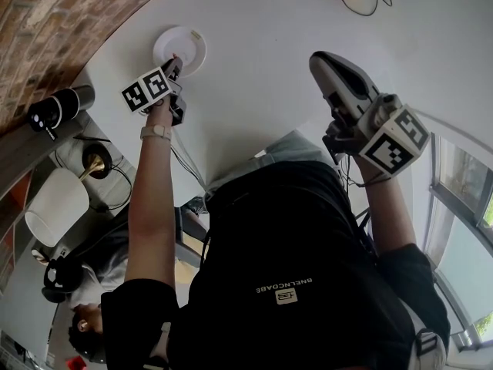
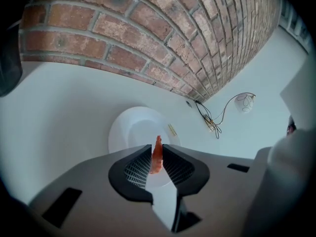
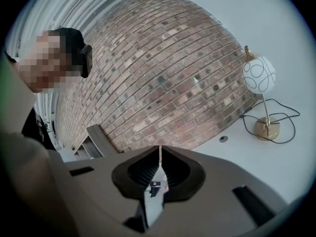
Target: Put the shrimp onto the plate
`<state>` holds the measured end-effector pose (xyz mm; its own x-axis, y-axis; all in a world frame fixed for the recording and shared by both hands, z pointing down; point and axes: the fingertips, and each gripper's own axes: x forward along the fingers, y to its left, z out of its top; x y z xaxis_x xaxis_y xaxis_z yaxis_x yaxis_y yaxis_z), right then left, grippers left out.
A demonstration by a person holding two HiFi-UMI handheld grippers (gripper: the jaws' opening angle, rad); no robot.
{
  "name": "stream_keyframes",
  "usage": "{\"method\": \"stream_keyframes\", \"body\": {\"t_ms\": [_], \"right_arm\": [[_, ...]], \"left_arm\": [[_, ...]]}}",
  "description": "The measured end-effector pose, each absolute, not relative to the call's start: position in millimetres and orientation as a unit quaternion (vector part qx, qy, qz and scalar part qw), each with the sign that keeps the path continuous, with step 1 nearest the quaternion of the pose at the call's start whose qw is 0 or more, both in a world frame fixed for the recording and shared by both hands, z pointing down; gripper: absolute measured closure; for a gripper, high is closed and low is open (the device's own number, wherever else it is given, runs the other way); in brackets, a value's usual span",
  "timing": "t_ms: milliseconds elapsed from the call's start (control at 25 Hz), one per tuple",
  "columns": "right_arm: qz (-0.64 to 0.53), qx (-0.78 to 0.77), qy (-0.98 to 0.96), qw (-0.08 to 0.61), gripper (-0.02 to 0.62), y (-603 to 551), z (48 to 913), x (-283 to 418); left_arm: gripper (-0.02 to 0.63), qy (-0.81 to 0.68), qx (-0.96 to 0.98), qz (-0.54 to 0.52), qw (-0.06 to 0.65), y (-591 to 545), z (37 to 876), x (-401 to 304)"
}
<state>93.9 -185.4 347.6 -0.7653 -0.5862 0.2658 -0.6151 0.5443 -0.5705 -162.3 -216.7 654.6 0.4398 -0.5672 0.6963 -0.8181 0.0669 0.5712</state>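
Note:
A small orange shrimp [image 2: 157, 156] stands upright, pinched between the jaws of my left gripper [image 2: 157, 148]. Right beyond the jaws lies the round white plate [image 2: 129, 128] on the white table. In the head view the left gripper [image 1: 174, 62] reaches over the plate's [image 1: 189, 43] near edge; the shrimp is too small to make out there. My right gripper [image 1: 317, 58] is held apart to the right, away from the plate. In its own view the right gripper [image 3: 159, 150] is shut with nothing between its jaws.
A brick wall [image 2: 163, 38] runs along the table behind the plate. A white globe lamp [image 3: 258, 75] with a brass base and trailing cable [image 2: 213, 120] stands on the table [image 1: 269, 68]. A person [image 3: 44, 63] is near the wall. A black cylinder [image 1: 54, 108] sits beside the table.

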Motion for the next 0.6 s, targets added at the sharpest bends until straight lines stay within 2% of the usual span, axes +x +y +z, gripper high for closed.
{"method": "stream_keyframes", "body": {"t_ms": [600], "right_arm": [[0.336, 0.346, -0.876, 0.015, 0.580, -186.3, 347.4, 98.0]], "left_arm": [[0.545, -0.513, 0.673, 0.126, 0.517, -219.3, 659.2, -160.0]]}}
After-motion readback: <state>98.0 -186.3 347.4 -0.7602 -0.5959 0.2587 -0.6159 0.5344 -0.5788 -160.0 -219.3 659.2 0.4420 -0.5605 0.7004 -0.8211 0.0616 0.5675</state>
